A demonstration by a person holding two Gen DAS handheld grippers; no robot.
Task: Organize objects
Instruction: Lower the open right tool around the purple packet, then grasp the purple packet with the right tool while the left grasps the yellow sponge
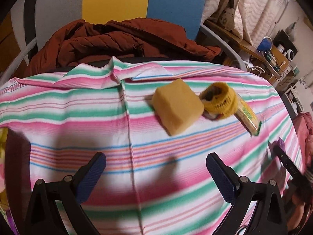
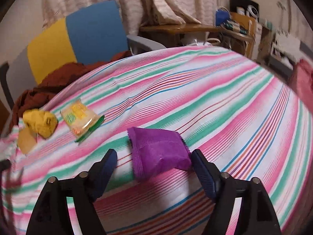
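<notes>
A soft woven cloth (image 1: 78, 107) with a matt, striped finish is being seen over the table. A porous, matt sponge block (image 1: 177, 108) is being shown beside a fuzzy knitted band (image 1: 220, 99) and a glossy plastic wrapper (image 2: 82, 119). A purple packet (image 2: 158, 152), matt with a crimped edge, is being shown between ribbed, rubbery pads (image 2: 204, 174) on matt black plastic arms.

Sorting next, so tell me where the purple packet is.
In the right wrist view, the purple packet lies on the striped cloth between the right gripper's open fingers.
</notes>
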